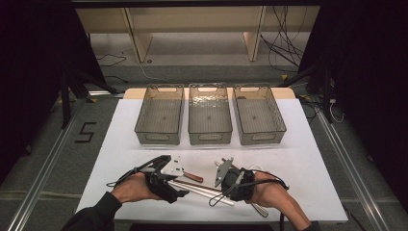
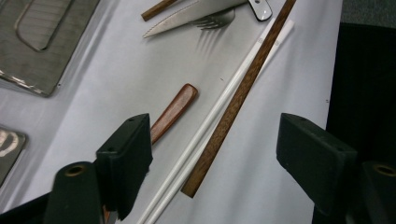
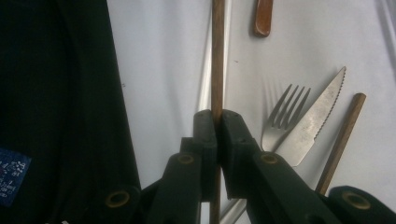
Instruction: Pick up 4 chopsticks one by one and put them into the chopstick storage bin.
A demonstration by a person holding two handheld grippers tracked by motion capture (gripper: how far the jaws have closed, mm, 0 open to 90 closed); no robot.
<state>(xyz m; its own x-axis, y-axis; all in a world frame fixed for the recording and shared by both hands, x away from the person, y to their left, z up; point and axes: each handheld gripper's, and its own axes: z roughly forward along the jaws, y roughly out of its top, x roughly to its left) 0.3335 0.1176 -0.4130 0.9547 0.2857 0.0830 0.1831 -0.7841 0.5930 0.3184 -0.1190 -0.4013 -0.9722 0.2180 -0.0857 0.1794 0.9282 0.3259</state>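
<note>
Brown chopstick (image 3: 217, 56) lies on the table (image 1: 308, 159), its near end pinched in the right gripper's (image 3: 218, 122) closed jaws. Left gripper (image 2: 215, 154) straddles its far end, jaws wide, holding nothing. Next, probably lift it toward a bin (image 1: 210, 114).

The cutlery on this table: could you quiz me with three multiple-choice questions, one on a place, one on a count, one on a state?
1. Where do the bins stand? A far side of the table B near edge C on the floor
2. How many bins? A two B three C five
3. The right tool is: A wide open B shut on the brown chopstick C holding the fork

A: they line the table's far side.
B: three stand side by side.
B: its pads pinch the stick.
</note>
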